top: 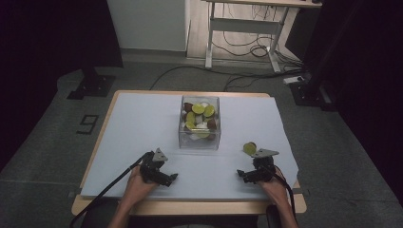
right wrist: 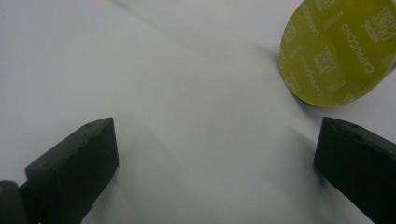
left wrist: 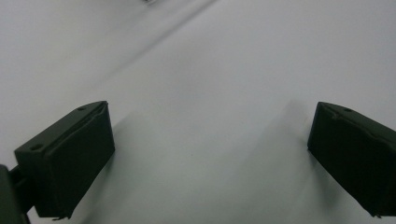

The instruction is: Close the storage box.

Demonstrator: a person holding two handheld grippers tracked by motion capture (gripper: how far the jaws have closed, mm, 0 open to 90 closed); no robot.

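Observation:
A clear plastic box (top: 199, 135) stands at the middle of the pale sheet, filled with several coffee capsules with green, brown and white lids. One green-lidded capsule (top: 249, 147) lies alone on the sheet to the box's right; its lid (right wrist: 338, 51) reads "cappuccino" in the right gripper view, beyond the right jaw. My left gripper (top: 168, 178) rests low on the sheet at the front left, open with bare sheet between its jaws (left wrist: 210, 154). My right gripper (top: 242, 175) sits at the front right, just nearer than the loose capsule, open and empty (right wrist: 215, 158).
The pale sheet (top: 142, 123) covers a wooden table whose front edge (top: 190, 207) is near my hands. Beyond the table stand a desk frame (top: 242, 28) with floor cables and a dark stand base (top: 92, 85) at the left.

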